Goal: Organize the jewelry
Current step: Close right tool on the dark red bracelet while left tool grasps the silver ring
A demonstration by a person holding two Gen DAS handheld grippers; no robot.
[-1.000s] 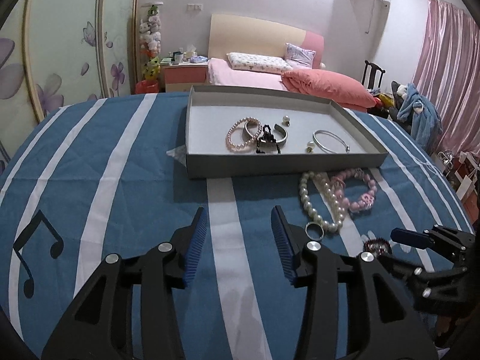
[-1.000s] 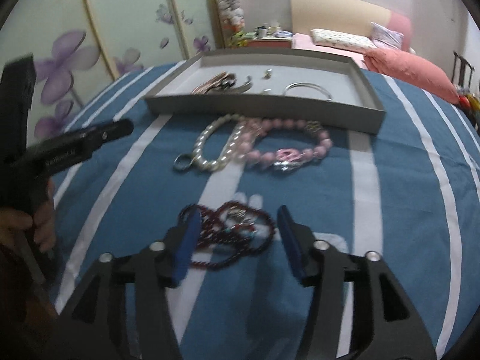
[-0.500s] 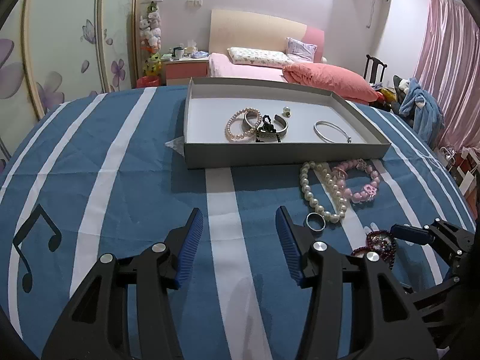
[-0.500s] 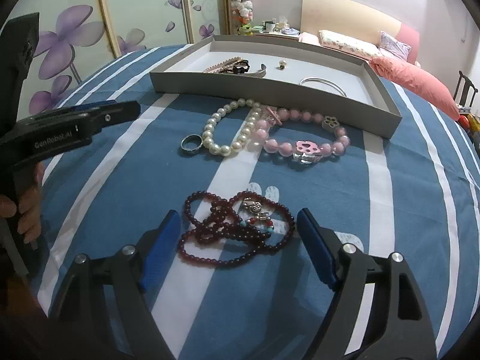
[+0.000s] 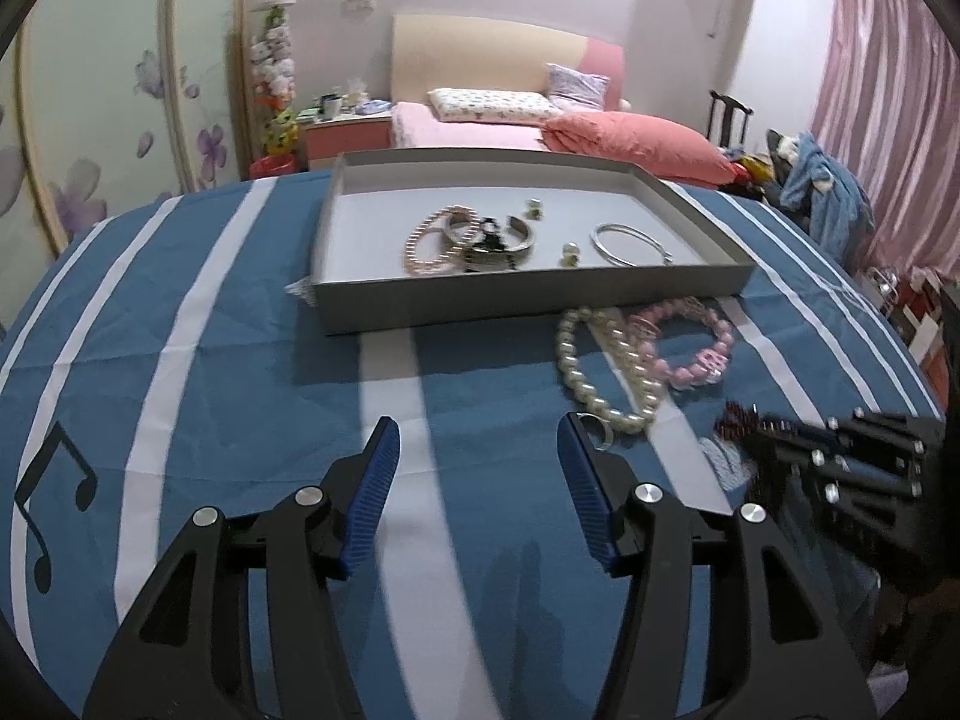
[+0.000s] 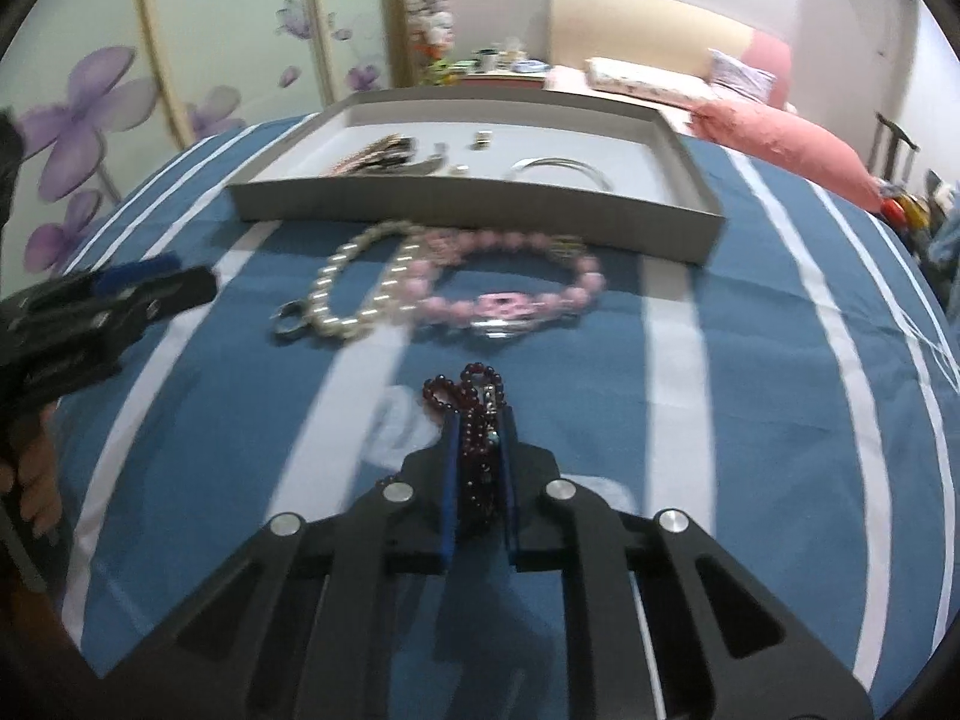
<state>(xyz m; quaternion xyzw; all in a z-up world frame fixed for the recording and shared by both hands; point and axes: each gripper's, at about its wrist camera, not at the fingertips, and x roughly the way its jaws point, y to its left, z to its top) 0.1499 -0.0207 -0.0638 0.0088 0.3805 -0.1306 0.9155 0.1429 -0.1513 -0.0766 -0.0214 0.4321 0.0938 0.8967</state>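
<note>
The dark red bead bracelet [image 6: 474, 414] is seen clenched between the blue pads of the right gripper [image 6: 478, 420], whose jaws have just been closing on it; a loop of beads is left protruding ahead of the fingertips. The left gripper [image 5: 477, 438] is held released over bare cloth, its jaws having just been opening with nothing between them. No readable writing is made out in these views; only a black music-note motif [image 5: 48, 510] is printed on the blue tablecloth with white stripes [image 5: 198, 372].

A grey tray [image 5: 522, 300] is set at the far middle of the cloth. Inside it, a pearl bracelet [image 5: 429, 240], a silver cuff [image 5: 510, 237] and a thin bangle [image 5: 630, 243] are laid. Just in front of the tray, a white pearl strand [image 6: 354, 288] and a pink bead bracelet [image 6: 510, 294] are found touching, with a silver ring [image 6: 291, 324] beside the pearls. The held bracelet is located nearer than these, well apart from the tray.

Behind the tray, a bed with pink bedding [image 5: 630, 141], wardrobe doors with purple flowers [image 6: 90, 114] and pink curtains [image 5: 888, 138] are shown.
</note>
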